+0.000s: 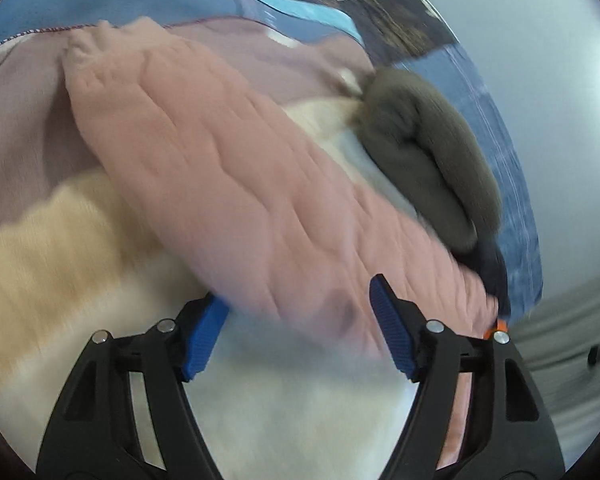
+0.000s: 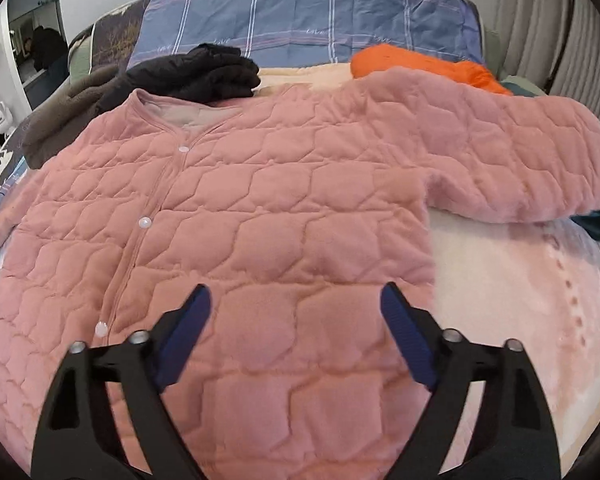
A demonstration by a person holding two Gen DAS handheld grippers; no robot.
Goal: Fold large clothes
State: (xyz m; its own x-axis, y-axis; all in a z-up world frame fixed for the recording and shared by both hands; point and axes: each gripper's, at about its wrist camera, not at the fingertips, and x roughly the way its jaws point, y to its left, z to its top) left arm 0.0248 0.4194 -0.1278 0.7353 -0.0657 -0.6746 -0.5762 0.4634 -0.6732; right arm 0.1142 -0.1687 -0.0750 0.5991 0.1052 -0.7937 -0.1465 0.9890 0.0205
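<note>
Soft, even daylight; left wrist view smeared by motion blur, right wrist sharp; fisheye bends edges

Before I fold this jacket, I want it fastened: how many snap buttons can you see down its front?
3 on the pink jacket: one below the collar, one mid-chest, one near the hem. More may be hidden lower down.

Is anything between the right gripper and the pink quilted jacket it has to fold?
Nothing visible. The right gripper hangs open directly over the pink quilted jacket, with only bare quilted fabric between its fingers. The black garment and orange garment lie beyond the collar.
</note>
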